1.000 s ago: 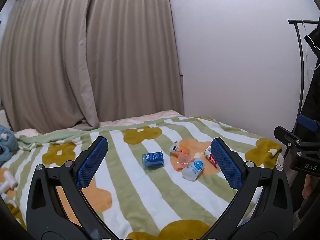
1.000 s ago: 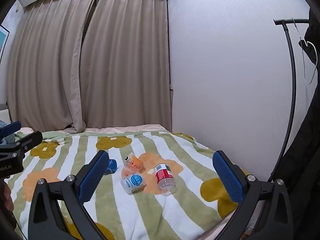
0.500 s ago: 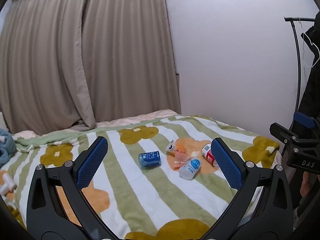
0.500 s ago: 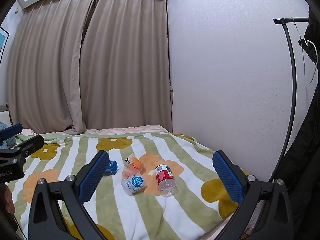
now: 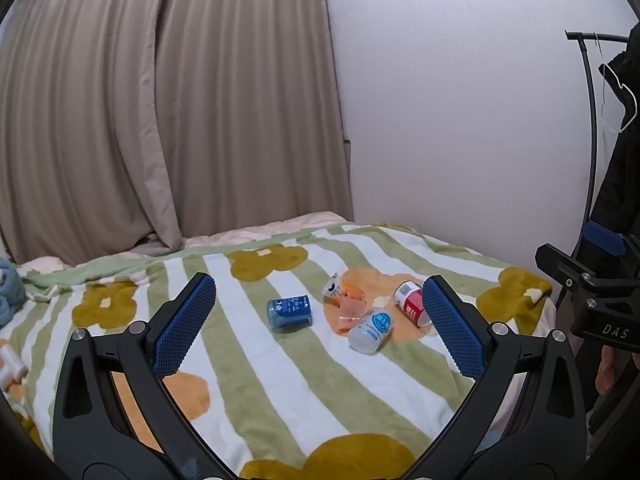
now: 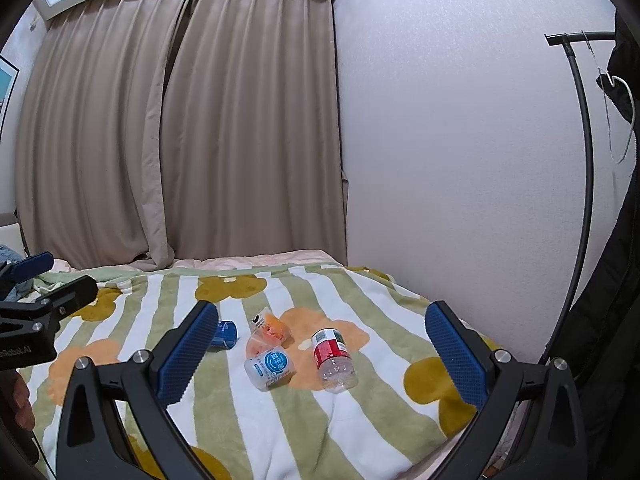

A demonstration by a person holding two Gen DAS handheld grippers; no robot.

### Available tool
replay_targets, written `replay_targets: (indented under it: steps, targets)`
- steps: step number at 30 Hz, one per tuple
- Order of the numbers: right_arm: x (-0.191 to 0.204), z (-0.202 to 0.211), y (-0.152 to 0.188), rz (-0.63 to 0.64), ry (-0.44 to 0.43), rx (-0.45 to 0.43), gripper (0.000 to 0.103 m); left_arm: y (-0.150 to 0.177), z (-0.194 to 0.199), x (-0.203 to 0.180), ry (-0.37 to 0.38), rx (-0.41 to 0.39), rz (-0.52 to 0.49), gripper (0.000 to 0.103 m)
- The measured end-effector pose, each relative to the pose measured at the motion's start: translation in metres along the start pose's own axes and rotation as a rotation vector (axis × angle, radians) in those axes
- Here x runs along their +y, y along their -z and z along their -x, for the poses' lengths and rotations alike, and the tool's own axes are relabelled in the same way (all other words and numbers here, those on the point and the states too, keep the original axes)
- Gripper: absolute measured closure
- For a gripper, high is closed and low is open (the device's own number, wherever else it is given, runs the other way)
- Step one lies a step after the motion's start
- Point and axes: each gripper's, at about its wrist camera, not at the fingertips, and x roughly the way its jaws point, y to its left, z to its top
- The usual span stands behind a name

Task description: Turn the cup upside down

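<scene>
Several small cups lie on their sides on a striped, flowered blanket (image 5: 280, 380). A blue cup (image 5: 289, 313) lies to the left; in the right wrist view (image 6: 224, 333) my finger partly hides it. An orange and clear cup (image 5: 347, 305) (image 6: 267, 334), a white cup with a blue label (image 5: 371, 329) (image 6: 270, 368) and a red-labelled clear cup (image 5: 412, 307) (image 6: 333, 360) lie together. My left gripper (image 5: 316, 328) is open and empty, held back from the cups. My right gripper (image 6: 322, 354) is open and empty too.
Beige curtains (image 5: 160, 120) hang behind the bed and a white wall (image 5: 460, 120) stands at its right. A black coat rack (image 6: 580, 160) with hangers and dark clothing stands at the far right. A blue cloth (image 5: 8, 292) lies at the bed's left edge.
The left wrist view has shifted a little, so the cups sit slightly lower and to the left. Both grippers stay open and the cups have not moved.
</scene>
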Motion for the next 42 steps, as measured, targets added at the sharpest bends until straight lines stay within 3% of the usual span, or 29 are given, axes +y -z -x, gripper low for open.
replay_targets:
  steps: [42]
  targets:
    - [0.004,0.001,0.003,-0.011,-0.005,0.006,0.0,0.004,-0.016,0.005,0.009,0.059,0.006,0.0]
